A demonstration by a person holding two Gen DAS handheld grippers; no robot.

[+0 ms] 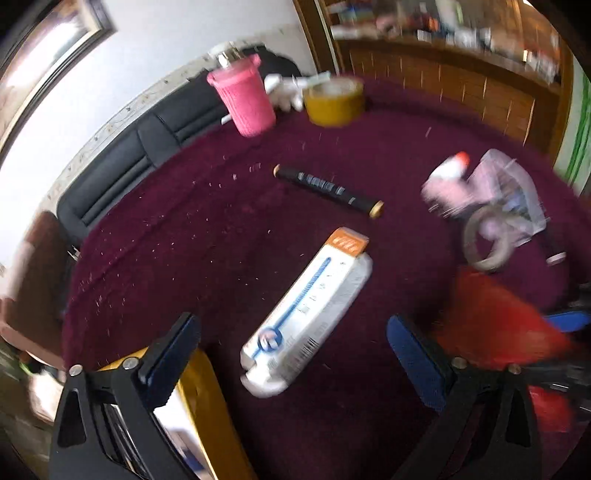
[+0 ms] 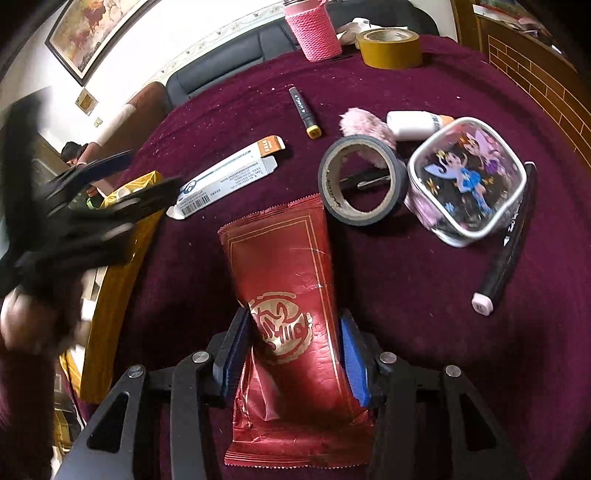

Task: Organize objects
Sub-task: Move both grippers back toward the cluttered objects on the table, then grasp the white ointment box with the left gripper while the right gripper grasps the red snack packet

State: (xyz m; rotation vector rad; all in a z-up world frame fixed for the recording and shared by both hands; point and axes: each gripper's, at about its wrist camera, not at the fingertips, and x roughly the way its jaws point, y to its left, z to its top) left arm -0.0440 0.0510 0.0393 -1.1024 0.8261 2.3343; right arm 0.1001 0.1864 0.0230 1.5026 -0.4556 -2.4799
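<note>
A: Right hand-held gripper [image 2: 295, 354], what's it got?
B: Red packet [image 2: 291, 295]. Jaws about half shut, both blue pads pressed on its sides, packet's far end lying on the desk [image 2: 424, 295], pointing at the black tape roll [image 2: 360, 181].
A: Left hand-held gripper [image 1: 291, 354]?
B: Jaws wide apart, nothing betw. them touching the pads. White toothpaste box [image 1: 310, 310] lies on the desk below the gap, not gripped. View's blurred.
A: Rest, relative to the tape roll?
B: Clear cartoon pouch [image 2: 465, 181] just beside it, to the right. Pink fluffy thing [image 2: 365, 127] touching it behind, white glue bottle [image 2: 417, 123] near that. Black marker w/ yellow cap [image 2: 304, 112] further back and left. Second black marker w/ white cap [image 2: 506, 251] right of the pouch. Toothpaste box well to the left, flap open. Pink cup [image 2: 314, 33] and yellow tape roll [image 2: 391, 46] at the far edge.
A: Anything inside the black roll?
B: A dark pen-like thing shows through the hole, can't tell what.
</note>
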